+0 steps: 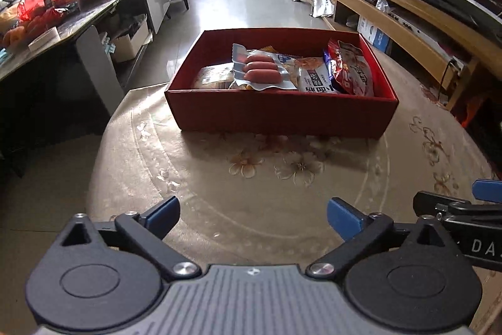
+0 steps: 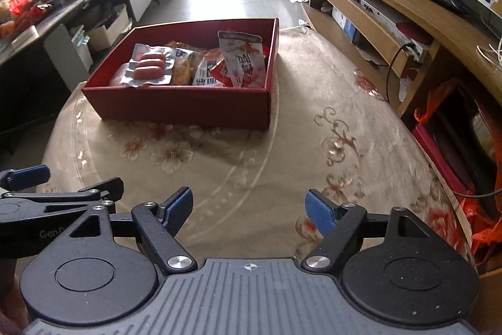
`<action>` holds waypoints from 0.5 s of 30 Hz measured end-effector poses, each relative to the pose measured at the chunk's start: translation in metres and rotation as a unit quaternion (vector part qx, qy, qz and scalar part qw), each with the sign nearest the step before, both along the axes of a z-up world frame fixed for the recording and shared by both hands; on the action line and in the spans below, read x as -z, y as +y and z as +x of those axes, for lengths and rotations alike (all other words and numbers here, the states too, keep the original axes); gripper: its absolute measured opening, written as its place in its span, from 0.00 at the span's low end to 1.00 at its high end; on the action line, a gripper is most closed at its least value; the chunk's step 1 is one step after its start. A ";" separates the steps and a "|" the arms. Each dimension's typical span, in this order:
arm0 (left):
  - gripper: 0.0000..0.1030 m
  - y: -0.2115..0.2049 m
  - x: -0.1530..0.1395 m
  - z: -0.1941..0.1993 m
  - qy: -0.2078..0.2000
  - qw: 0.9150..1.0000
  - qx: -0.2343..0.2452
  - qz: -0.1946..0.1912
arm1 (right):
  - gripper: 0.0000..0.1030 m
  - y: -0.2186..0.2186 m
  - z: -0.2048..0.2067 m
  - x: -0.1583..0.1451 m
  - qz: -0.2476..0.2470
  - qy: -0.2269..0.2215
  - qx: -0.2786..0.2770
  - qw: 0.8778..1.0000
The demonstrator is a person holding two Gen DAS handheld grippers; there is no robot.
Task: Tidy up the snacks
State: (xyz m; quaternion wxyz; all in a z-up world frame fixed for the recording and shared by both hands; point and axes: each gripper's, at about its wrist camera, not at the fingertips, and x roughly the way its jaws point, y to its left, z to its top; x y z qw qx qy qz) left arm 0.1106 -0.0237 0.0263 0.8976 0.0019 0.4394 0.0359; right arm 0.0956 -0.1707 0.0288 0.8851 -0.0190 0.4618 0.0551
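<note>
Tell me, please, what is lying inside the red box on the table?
The red box holds a sausage pack lying on top of several snack packets; whatever lies beneath them is covered.

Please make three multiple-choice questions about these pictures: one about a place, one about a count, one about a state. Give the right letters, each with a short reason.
1. Where does the sausage pack lie?
A. on the floral tablecloth
B. inside the red box
C. on the floor

2. How many sausages does the pack hold?
A. two
B. three
C. five

3. How does the left gripper stand?
A. shut on a snack packet
B. shut with nothing in it
C. open with nothing in it

Key:
1 B, the pack rests on other packets within the box walls.
2 B, three red sausages lie side by side under the clear film.
3 C, the blue pads stand far apart with only cloth behind them.
</note>
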 end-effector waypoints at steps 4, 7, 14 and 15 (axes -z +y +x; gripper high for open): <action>1.00 0.002 -0.001 -0.007 -0.005 1.000 -0.004 -0.013 | 0.81 -0.004 -0.008 0.001 -0.003 0.001 0.003 1.000; 1.00 0.002 -0.002 -0.012 -0.007 1.000 -0.009 -0.021 | 0.81 -0.005 -0.014 0.003 -0.004 0.003 0.004 1.000; 1.00 -0.005 -0.008 -0.022 -0.034 0.999 -0.007 -0.001 | 0.81 -0.008 -0.020 0.000 -0.001 -0.002 0.001 1.000; 1.00 -0.006 -0.009 -0.023 -0.035 0.999 -0.007 0.002 | 0.81 -0.008 -0.021 -0.001 0.000 -0.003 0.001 1.000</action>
